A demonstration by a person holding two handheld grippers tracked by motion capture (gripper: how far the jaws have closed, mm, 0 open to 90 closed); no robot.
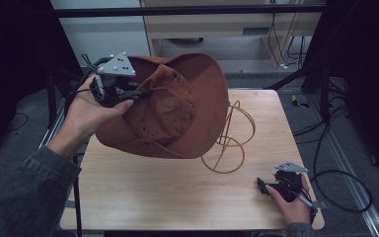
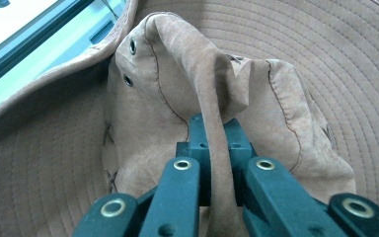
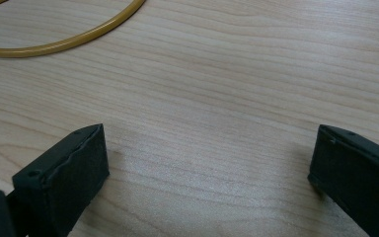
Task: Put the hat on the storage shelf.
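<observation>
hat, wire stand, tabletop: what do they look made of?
Hat: soft brown fabric, suede-like matte; it folds where the left tool pinches it, with stitched rings on the brim and metal eyelets. Wire stand: thin bent rod with a yellowish, slightly glossy coat, likely metal. Tabletop: pale wood grain, smooth, maybe laminate.

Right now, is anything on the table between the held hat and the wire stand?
Nothing visible. The left gripper pinches a fold of the hat, which hangs just left of and above the wire stand. The right gripper rests apart, near the table's right corner.
</observation>
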